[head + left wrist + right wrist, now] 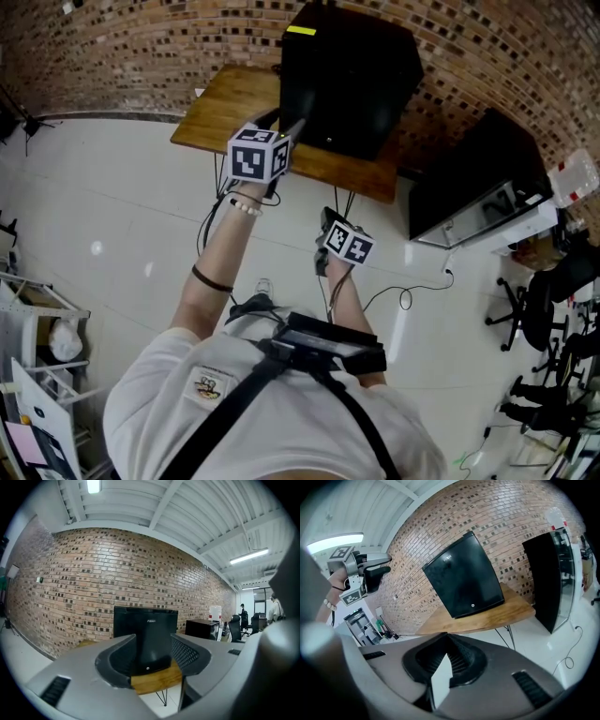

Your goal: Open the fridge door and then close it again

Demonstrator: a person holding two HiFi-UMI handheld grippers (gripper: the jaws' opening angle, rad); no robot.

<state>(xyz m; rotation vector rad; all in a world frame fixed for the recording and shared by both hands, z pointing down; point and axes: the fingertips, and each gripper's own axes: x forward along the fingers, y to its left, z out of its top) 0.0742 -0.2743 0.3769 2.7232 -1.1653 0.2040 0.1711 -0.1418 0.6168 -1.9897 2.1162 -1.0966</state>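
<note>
- Black fridge (342, 75) on a wooden table (225, 103), back to a brick wall (141, 47); door shut, front flush in both gripper views.
- Left gripper (291, 131) raised ahead of the body, aimed at the fridge front, clear of it, no contact.
- Left jaws moderately apart, nothing between the pads; only the fridge (145, 639) and the table edge (154, 679) in sight through the gap of the left gripper (152, 653).
- Right gripper (330, 225) lower and nearer the body, over white floor tiles (112, 216), well short of the table.
- Right jaws pressed together, holding nothing; right gripper (445, 667) tilted, with fridge (464, 581) and table (487, 616) slanted across its view.
- Left gripper (370, 571) also visible from the right side, held up at upper left.
- Second black cabinet (469, 187) on the floor right of the table, apart from it; same cabinet (548, 573) in the right gripper view.
- Cables (403, 300) loose on the floor near the right gripper.
- Office chairs (548, 309) at far right.
</note>
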